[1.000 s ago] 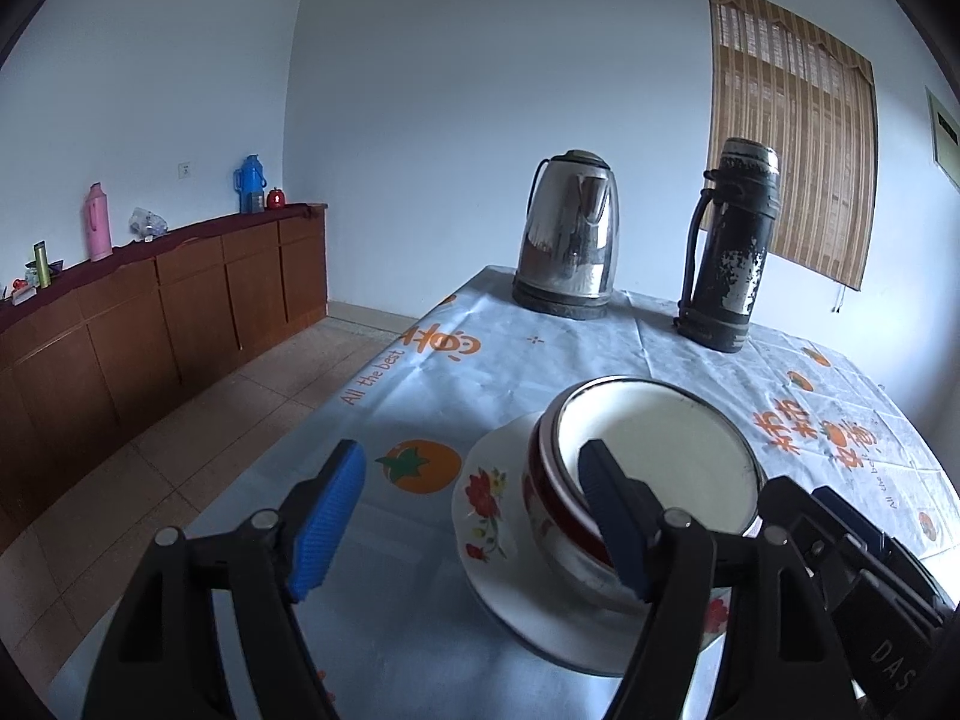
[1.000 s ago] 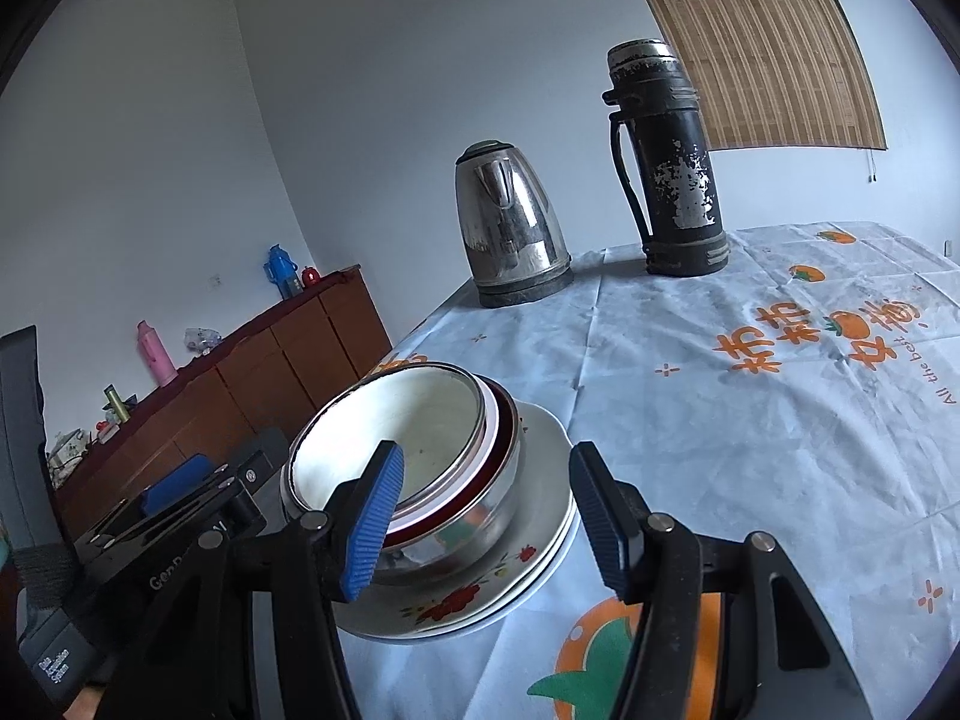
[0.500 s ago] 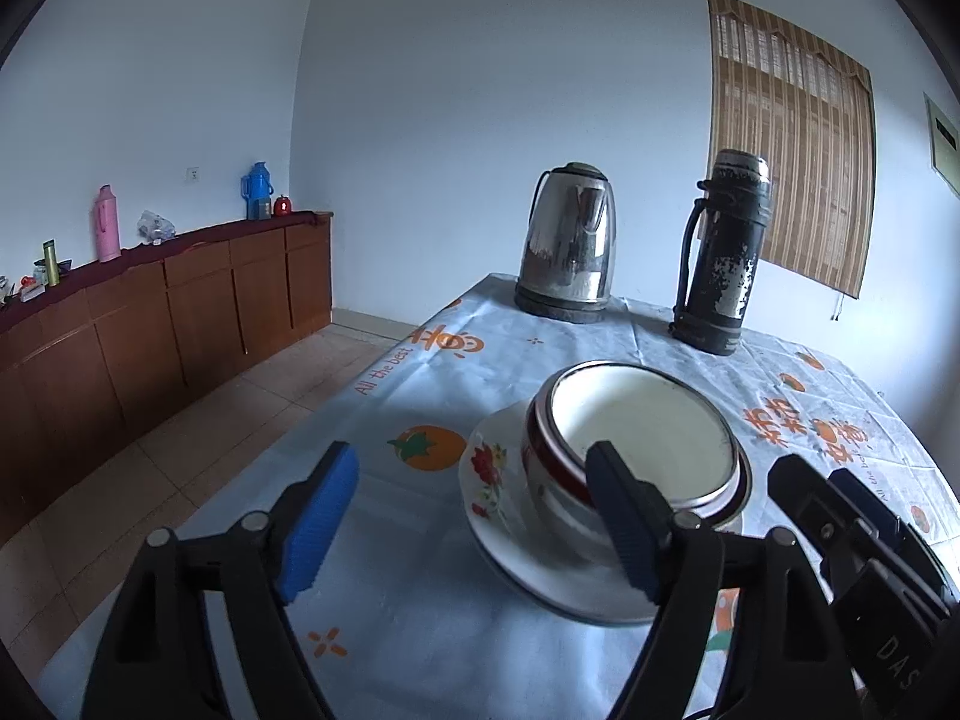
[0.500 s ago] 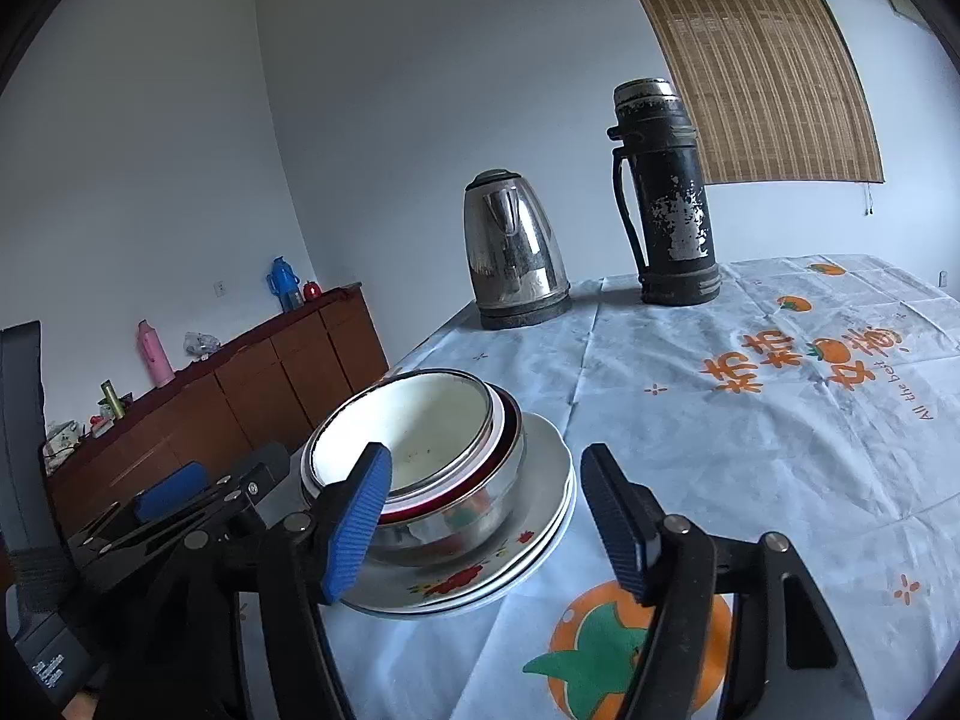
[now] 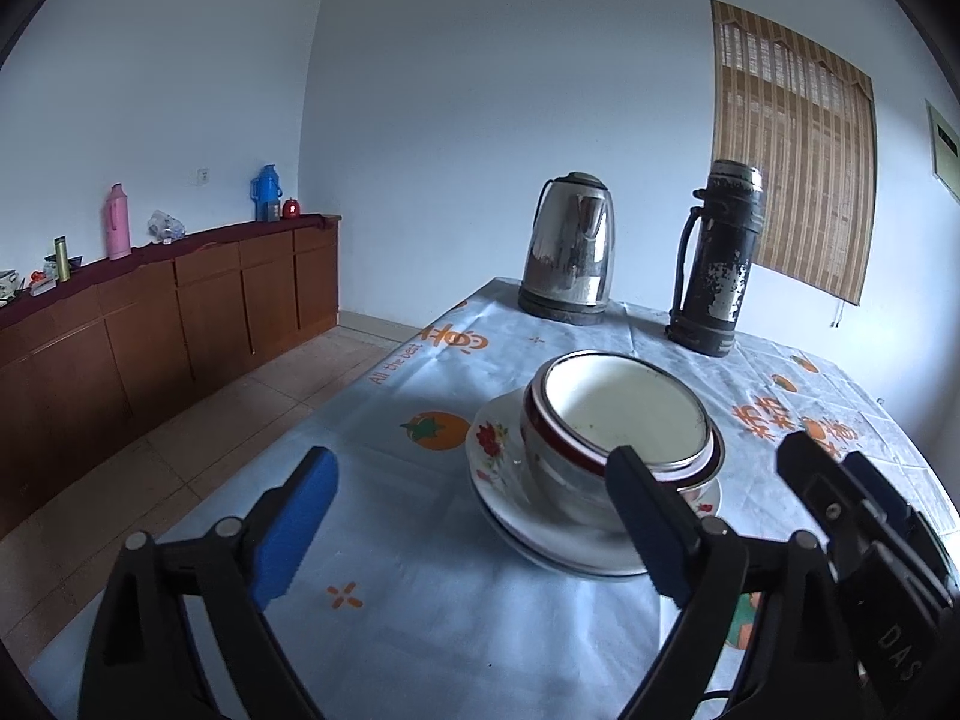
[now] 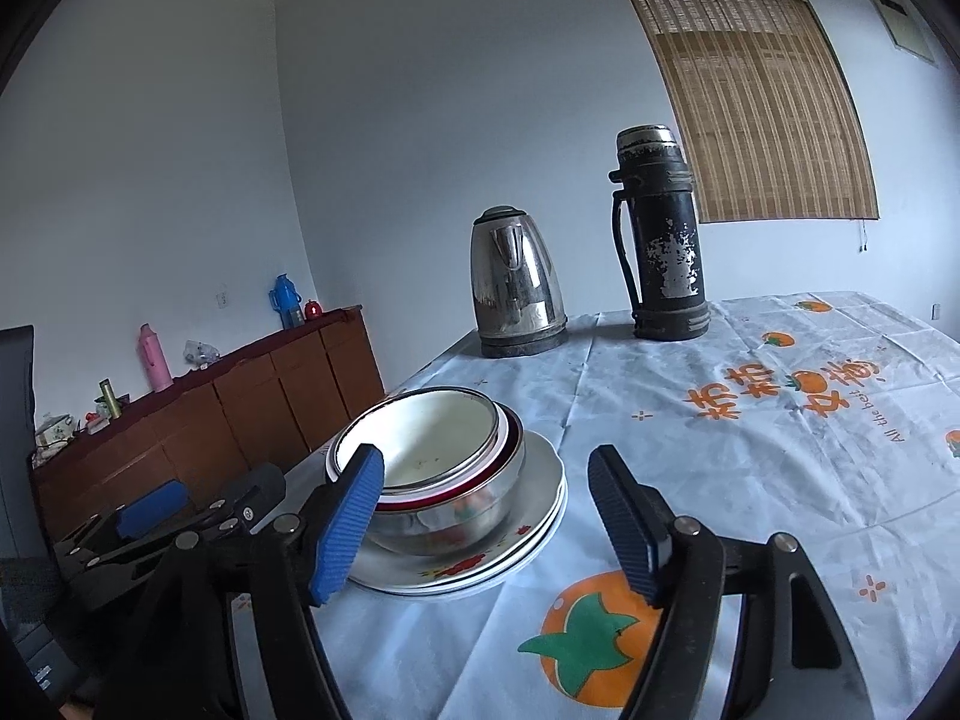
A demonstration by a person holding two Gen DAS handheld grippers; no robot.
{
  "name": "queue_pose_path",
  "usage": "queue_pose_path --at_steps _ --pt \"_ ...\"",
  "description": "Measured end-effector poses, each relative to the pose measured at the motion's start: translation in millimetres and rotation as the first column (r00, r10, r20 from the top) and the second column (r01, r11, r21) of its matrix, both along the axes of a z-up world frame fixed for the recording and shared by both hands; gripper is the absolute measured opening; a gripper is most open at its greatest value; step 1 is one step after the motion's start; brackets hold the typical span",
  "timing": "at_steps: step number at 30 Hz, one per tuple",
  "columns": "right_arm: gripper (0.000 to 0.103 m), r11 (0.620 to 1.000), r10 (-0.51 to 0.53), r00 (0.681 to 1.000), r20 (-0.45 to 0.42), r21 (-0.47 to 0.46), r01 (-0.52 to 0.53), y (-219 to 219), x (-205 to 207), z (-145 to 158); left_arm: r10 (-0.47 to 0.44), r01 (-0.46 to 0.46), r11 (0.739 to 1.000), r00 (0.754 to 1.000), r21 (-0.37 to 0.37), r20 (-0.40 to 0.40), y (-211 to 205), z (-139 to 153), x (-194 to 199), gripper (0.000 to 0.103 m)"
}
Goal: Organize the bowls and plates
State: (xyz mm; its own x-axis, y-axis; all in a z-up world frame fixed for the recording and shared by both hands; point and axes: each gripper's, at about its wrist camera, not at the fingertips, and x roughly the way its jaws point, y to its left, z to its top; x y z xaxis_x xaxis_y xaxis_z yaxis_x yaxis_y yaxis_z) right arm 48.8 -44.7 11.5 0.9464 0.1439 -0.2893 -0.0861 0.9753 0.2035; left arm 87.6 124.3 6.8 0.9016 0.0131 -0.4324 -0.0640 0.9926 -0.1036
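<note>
Bowls (image 5: 621, 420) nested on stacked plates (image 6: 540, 480) near table's (image 5: 420, 600) left edge. Left gripper (image 5: 474, 531) and right gripper (image 6: 486, 522) flank stack, jaws opening, gripping nothing. Stack just ahead between both; neither hand clearly nearer.

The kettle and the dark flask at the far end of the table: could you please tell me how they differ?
The kettle is shiny bare steel, while the flask is black with worn, flaking paint. The kettle is squat and tapers upward; the flask is a taller, narrow cylinder. The kettle sits on a dark round base, the flask directly on the tablecloth. Both stand upright, side by side, apart from the stacked bowls.
</note>
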Motion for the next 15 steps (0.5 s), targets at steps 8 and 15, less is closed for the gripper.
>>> queue_pose_path --at_steps 8,15 --pt "0.085 0.999 -0.038 0.998 0.052 0.001 0.038 -6 -21 8 0.027 -0.027 0.999 1.0 0.038 -0.008 -3 3 -13 0.099" --pt "0.088 0.999 -0.036 0.993 0.113 -0.027 0.039 -3 -37 15 0.043 -0.043 0.998 0.999 0.054 0.001 0 9 -24 0.102"
